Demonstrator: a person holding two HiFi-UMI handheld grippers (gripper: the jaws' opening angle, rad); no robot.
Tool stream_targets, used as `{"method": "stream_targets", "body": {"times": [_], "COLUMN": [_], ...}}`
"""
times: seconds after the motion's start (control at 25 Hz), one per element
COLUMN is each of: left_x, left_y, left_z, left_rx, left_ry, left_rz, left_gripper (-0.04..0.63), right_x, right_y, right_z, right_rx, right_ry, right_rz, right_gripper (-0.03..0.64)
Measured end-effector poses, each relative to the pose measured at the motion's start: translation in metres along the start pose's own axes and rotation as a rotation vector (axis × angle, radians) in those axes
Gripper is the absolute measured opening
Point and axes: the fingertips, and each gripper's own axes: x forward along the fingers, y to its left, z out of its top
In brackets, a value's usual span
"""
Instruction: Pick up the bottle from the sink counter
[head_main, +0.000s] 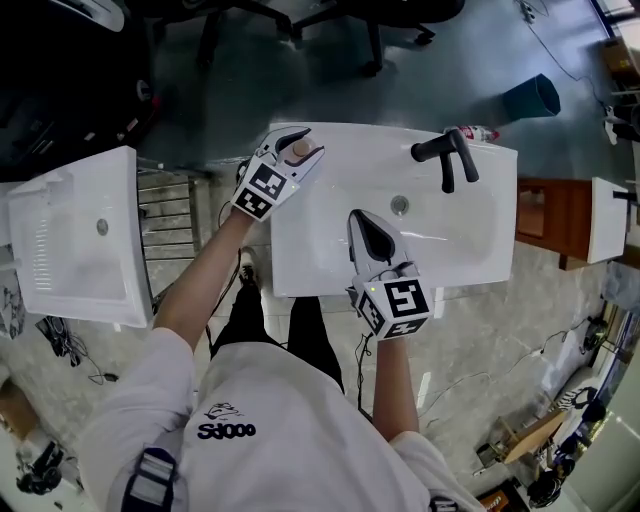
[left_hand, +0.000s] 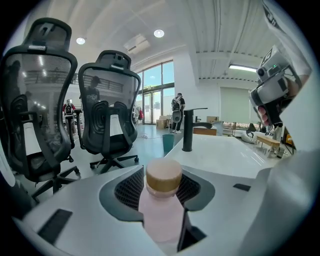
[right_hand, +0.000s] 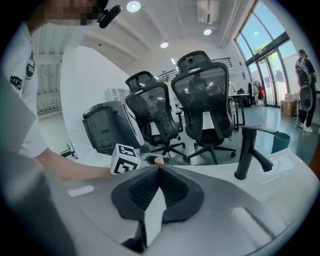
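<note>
A pale pink bottle (head_main: 300, 150) with a tan cap (left_hand: 163, 176) stands at the far left corner of the white sink counter (head_main: 300, 250). My left gripper (head_main: 303, 145) has its jaws on either side of the bottle's body (left_hand: 161, 210), and the pads touch it. In the head view my right gripper (head_main: 358, 218) hovers over the near part of the basin, apart from the bottle. Its jaws are shut with the tips together and nothing between them (right_hand: 159, 167).
A black faucet (head_main: 447, 155) rises at the counter's back right, with the drain (head_main: 400, 205) in front of it. A small white bottle (head_main: 472, 133) lies behind the faucet. A second white sink (head_main: 80, 240) is to the left. Office chairs (left_hand: 107, 110) and a teal bin (head_main: 532, 97) stand beyond.
</note>
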Motion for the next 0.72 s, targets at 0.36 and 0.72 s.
{"method": "stream_targets", "body": {"times": [0.36,0.72], "left_x": [0.000,-0.004], "left_y": [0.000,-0.002], "left_z": [0.002,-0.002], "left_rx": [0.013,0.029], "left_ry": [-0.008,0.029], "left_rz": [0.046,0.062], "left_gripper": [0.139,0.107], "right_x": [-0.004,-0.020], "right_y": [0.005,0.000], "right_z": [-0.001,-0.009], "right_rx": [-0.002,0.023], "right_ry": [-0.013,-0.012], "right_rz": [0.002,-0.053], "right_gripper": [0.011,0.011]}}
